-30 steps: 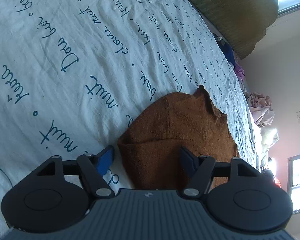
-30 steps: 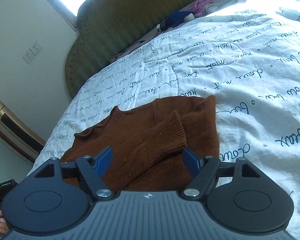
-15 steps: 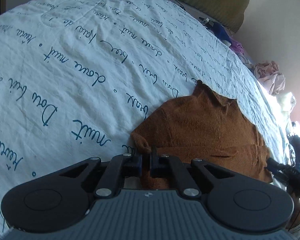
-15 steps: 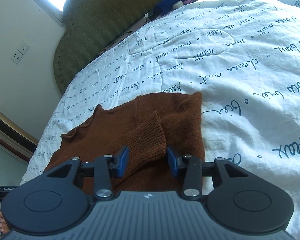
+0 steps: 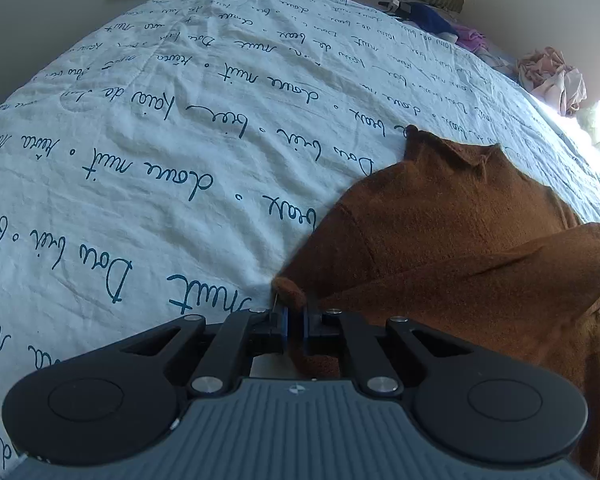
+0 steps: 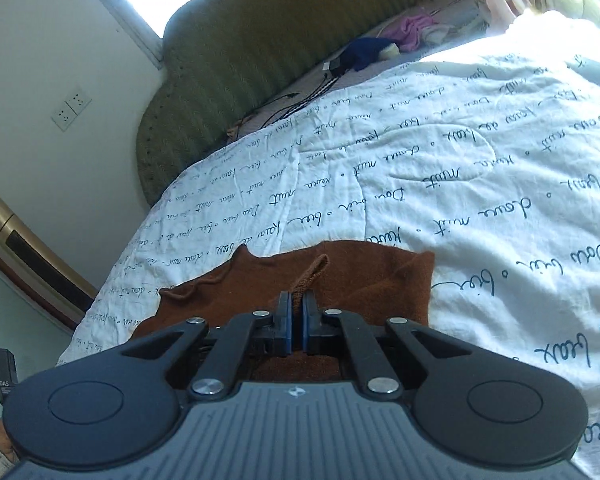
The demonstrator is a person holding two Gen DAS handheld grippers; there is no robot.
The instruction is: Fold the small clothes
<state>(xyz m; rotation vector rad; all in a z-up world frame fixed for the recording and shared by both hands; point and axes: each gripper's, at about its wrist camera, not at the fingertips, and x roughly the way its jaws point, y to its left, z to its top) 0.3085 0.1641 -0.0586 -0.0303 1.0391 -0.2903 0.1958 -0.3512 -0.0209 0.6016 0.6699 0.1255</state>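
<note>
A small brown knit sweater lies on a white bedspread printed with blue script. My left gripper is shut on a corner of the sweater's near edge, and the fabric rises from the bed in a fold towards the right. In the right wrist view the sweater lies just ahead, and my right gripper is shut on its ribbed sleeve cuff, which sticks up between the blue pads.
A green padded headboard stands at the far end of the bed. Loose clothes and cables lie along the bed's far edge. A wall with a socket is on the left.
Both grippers went from open to shut: the left closed on the sweater's edge, the right on the sleeve cuff. Both have lifted the fabric a little.
</note>
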